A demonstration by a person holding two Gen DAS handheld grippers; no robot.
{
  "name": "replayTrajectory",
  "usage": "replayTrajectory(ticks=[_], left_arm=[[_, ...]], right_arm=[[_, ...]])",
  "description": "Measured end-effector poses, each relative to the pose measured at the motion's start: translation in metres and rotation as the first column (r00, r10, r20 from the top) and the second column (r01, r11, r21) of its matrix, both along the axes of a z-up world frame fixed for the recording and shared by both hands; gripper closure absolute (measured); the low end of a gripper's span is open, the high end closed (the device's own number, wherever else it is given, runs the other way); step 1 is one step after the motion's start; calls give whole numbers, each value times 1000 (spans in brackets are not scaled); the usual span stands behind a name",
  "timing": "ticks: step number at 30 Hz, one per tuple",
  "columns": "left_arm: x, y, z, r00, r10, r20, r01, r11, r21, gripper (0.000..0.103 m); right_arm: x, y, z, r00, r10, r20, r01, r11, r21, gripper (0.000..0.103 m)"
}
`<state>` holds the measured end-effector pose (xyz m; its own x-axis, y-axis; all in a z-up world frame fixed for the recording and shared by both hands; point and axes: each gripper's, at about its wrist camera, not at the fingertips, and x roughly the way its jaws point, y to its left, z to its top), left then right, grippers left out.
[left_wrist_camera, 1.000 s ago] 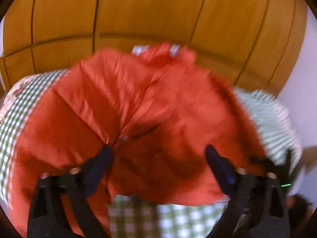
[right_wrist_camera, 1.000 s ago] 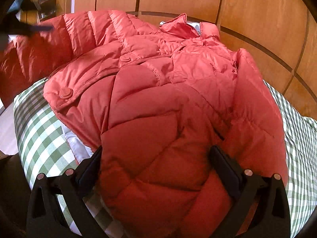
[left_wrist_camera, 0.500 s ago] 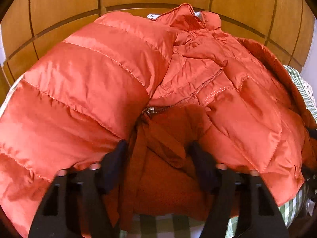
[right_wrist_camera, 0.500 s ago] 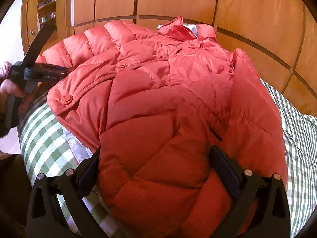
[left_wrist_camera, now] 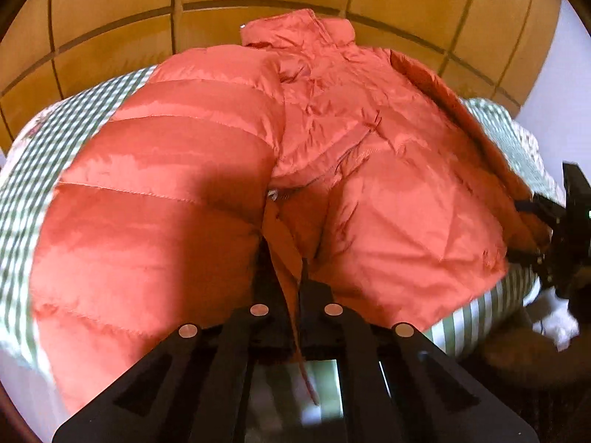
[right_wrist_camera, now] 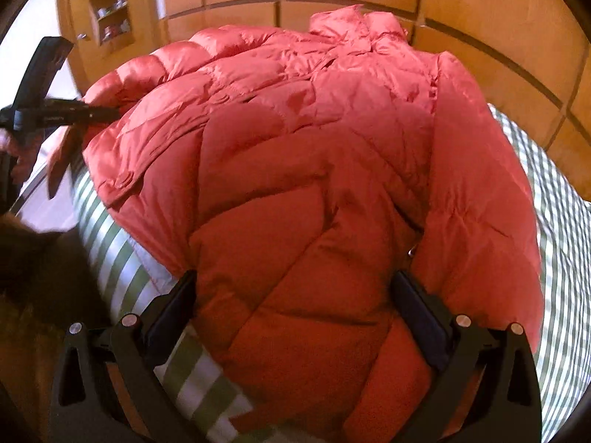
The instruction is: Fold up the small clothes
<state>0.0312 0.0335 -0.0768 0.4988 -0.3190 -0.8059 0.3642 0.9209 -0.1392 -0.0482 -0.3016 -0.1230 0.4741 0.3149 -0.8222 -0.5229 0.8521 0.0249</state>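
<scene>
A red quilted puffer jacket (left_wrist_camera: 369,147) lies spread on the green-checked bed cover (left_wrist_camera: 33,177), collar at the far end. My left gripper (left_wrist_camera: 293,273) is shut on a thin strip of the jacket's front edge, and the strip's loose end hangs down between the finger arms. The right wrist view shows that gripper (right_wrist_camera: 96,112) at the jacket's left side. My right gripper (right_wrist_camera: 295,306) stands open, and the puffy lower part of the jacket (right_wrist_camera: 314,155) bulges between its wide-set fingers (right_wrist_camera: 417,313).
Wooden panelled cupboard doors (left_wrist_camera: 110,18) rise right behind the bed. An open shelf niche (right_wrist_camera: 110,11) with small items sits at the far left. The checked cover (right_wrist_camera: 557,243) shows bare on the right of the jacket. A person's hand (right_wrist_camera: 14,147) holds the left gripper.
My left gripper's fingers came together and pinched the jacket's front edge strip. It also drew back and lower, so more of the jacket shows. My right gripper stayed wide open and shifted a little.
</scene>
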Motion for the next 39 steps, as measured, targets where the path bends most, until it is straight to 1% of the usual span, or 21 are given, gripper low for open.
replayTrajectory(ticks=[3,6,8,9,11,12,13,17,19,21,22,23,24,25,27,28,29,30,31,34,39], left_arm=[[-19,6,-3,1000,-21,-23,22,999,38,103],[-26,12,9,999,-36,-19,36,999,-21,103],[-24,13,29,999,-47,25,49,996,-73,103],[-22,11,37,997,-56,47,60,995,-84,97],[-19,3,50,993,-65,96,73,994,-85,55],[-16,-3,56,990,-60,130,71,994,-83,19],[-12,-10,60,984,-55,169,71,993,-92,15],[10,-43,59,983,-70,167,89,989,-114,15],[26,-54,48,987,-64,149,82,990,-116,15],[39,-64,36,990,-39,137,54,993,-105,15],[50,-69,28,991,-18,130,30,995,-90,15],[61,-72,19,992,1,125,8,997,-72,15],[68,-72,11,992,15,125,-8,998,-56,15],[76,-71,1,992,33,119,-28,999,-38,13],[82,-64,-18,994,49,101,-45,998,-36,12],[82,-62,-24,993,42,108,-37,998,-45,10],[80,-62,-26,991,36,128,-30,998,-49,10],[76,-63,-27,987,24,157,-18,999,-39,9],[74,-65,-29,985,12,171,-9,1000,-21,8],[72,-68,-30,984,10,177,-7,1000,-16,8],[73,-72,-33,983,11,186,-8,1000,-20,7]], right_arm=[[-12,-2,2,999,33,-24,-32,999,14,2],[-10,-5,12,997,57,-48,-56,998,37,2],[-2,-20,30,999,27,-40,-21,990,139,2],[2,-28,40,999,-3,-34,10,979,204,2],[17,-51,56,995,-84,-45,95,927,362,2],[19,-56,59,991,-125,-46,133,911,391,2],[24,-62,61,981,-189,-48,193,896,401,2],[43,-76,47,937,-324,-131,350,860,372,2],[46,-78,38,926,-351,-139,377,873,310,2],[50,-72,38,921,-385,-59,390,906,166,2],[52,-67,37,912,-411,3,411,911,26,2],[46,-68,31,905,-424,46,426,902,-65,2],[45,-69,29,902,-424,86,432,887,-160,5],[46,-71,28,909,-404,100,416,882,-219,19],[46,-86,30,919,-391,54,394,902,-177,33],[47,-97,36,918,-396,33,397,907,-141,36],[49,-102,39,916,-400,35,401,906,-138,44],[53,-108,45,915,-402,46,404,904,-141,59],[55,-113,48,913,-406,43,408,904,-130,65],[69,-142,68,880,-473,49,475,878,-64,69],[117,-203,93,794,-576,195,605,781,-156,68]])
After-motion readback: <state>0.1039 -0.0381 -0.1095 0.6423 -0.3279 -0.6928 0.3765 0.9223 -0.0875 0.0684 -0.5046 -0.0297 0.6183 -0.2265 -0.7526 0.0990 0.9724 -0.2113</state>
